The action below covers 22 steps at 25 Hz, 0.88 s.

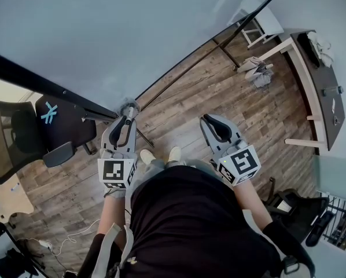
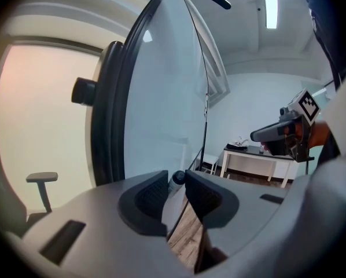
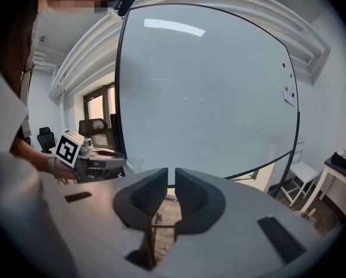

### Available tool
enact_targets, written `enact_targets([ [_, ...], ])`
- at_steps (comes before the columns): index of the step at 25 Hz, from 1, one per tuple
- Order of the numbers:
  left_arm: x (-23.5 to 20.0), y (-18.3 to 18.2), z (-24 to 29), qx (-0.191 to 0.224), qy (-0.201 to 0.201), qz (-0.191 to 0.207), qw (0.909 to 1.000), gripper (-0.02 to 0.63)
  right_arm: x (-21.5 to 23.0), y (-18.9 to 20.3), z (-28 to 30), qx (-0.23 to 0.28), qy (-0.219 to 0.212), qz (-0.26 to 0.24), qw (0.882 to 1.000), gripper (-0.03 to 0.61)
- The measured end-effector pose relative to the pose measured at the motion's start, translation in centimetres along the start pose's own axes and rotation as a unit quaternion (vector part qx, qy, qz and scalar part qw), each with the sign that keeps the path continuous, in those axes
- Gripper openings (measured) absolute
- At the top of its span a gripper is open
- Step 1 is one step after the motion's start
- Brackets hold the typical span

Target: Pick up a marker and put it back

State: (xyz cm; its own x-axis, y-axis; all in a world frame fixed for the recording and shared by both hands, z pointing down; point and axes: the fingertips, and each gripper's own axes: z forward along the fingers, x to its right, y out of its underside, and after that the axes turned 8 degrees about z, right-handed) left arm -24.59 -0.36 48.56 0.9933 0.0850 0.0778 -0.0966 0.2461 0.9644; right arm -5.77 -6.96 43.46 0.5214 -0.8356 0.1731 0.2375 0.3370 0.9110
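Observation:
A marker with a dark cap and pale body sits between the tips of my left gripper, and it fills the gap there. From the head view the marker sticks out past my left gripper, close to the bottom edge of the big whiteboard. My right gripper is held lower right of it over the wood floor. In the right gripper view its jaws stand almost together with nothing between them, facing the whiteboard.
A black office chair stands at the left beside the whiteboard's dark frame. A dark-topped table and a white stool are at the right. Another chair is behind me at the lower right.

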Motion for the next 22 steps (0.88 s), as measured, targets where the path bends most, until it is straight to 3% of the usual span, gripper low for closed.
enact_targets([
  [22, 0.6, -4.2, -0.5, 0.018, -0.017, 0.054, 0.9983, 0.074, 0.6, -0.8, -1.2, 0.029, -0.007, 0.014, 0.999, 0.048],
])
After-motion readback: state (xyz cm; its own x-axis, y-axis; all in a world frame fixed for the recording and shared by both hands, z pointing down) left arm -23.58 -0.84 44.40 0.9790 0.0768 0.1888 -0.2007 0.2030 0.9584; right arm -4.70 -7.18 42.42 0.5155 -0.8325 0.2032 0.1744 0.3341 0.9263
